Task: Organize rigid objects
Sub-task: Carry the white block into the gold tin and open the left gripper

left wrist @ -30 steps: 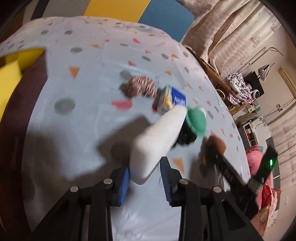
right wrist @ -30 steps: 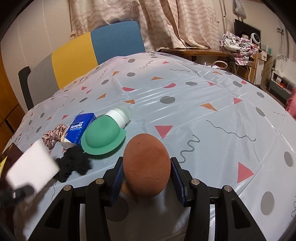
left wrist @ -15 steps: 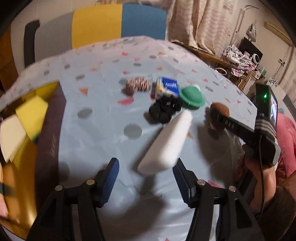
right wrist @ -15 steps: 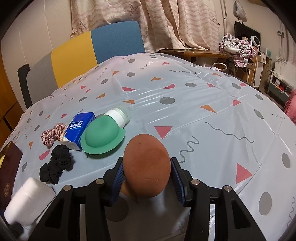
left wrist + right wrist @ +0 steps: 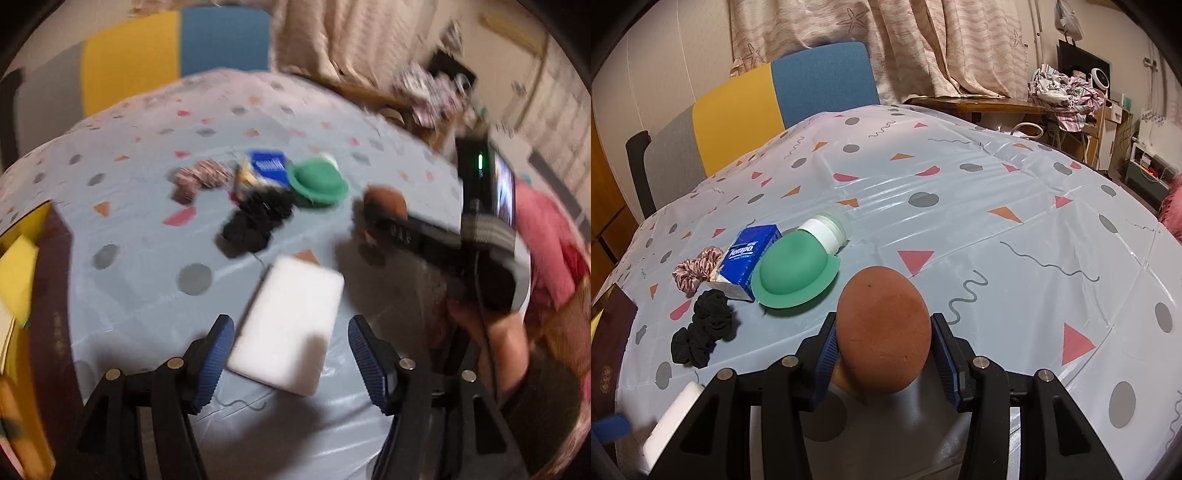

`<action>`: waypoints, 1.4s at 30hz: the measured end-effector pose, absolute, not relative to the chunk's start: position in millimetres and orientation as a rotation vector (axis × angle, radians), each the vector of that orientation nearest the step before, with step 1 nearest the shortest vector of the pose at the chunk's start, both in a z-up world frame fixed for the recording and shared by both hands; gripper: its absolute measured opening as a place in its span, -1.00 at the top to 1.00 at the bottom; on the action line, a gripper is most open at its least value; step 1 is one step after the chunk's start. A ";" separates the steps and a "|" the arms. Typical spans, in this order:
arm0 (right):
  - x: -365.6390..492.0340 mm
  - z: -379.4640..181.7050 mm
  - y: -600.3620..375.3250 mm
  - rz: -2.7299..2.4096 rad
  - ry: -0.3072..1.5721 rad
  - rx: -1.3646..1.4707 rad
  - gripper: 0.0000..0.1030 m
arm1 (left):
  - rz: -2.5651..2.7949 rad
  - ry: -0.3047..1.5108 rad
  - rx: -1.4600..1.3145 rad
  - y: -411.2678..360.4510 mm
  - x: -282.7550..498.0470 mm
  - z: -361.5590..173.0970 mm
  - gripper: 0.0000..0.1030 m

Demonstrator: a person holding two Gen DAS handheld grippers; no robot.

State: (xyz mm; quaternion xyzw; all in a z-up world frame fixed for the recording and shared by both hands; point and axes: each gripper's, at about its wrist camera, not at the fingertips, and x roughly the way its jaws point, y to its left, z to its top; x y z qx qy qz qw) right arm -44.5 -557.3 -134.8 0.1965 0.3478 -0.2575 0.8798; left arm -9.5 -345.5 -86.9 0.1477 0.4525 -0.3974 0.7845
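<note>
Left wrist view: left gripper jaws, just widened, stand apart around white block lying at lower centre, released. Right gripper clamps brown egg. Judged next: placing the egg.

glossy plastic tablecloth, matt brown egg

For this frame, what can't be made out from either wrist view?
- White block, right wrist view: cut off by the frame's lower left corner and the gripper body.
- Brown egg-shaped object: its underside, hidden by the right gripper.
- White-capped bottle: mostly covered by the green hat.
- Yellow items, left wrist view: blurred and cut off by the left edge.
</note>
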 end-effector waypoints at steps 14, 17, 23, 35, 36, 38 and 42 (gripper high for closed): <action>-42.7 -135.7 -558.0 -0.540 0.730 0.401 0.05 | -0.841 1.014 0.371 -362.1 4.2 -115.9 -0.01; -42.6 -135.7 -557.2 -0.542 0.734 0.391 0.05 | -0.844 1.040 0.292 -351.4 13.0 -112.5 0.54; -41.3 -136.2 -555.6 -0.546 0.745 0.377 0.05 | -0.841 0.998 0.180 -330.7 13.2 -93.6 0.66; -38.3 -133.3 -548.6 -0.538 0.747 0.340 0.16 | -0.857 0.956 0.053 -275.2 -1.8 -62.3 0.66; -38.1 -132.9 -547.8 -0.537 0.745 0.338 0.16 | -0.853 0.947 0.040 -268.4 -2.2 -58.2 0.66; -40.2 -131.2 -547.8 -0.533 0.732 0.342 0.17 | -0.846 0.922 -0.001 -253.9 -2.6 -49.0 0.66; -47.2 -126.8 -548.7 -0.527 0.691 0.364 0.17 | -0.805 0.842 -0.055 -219.8 -3.6 -31.0 0.66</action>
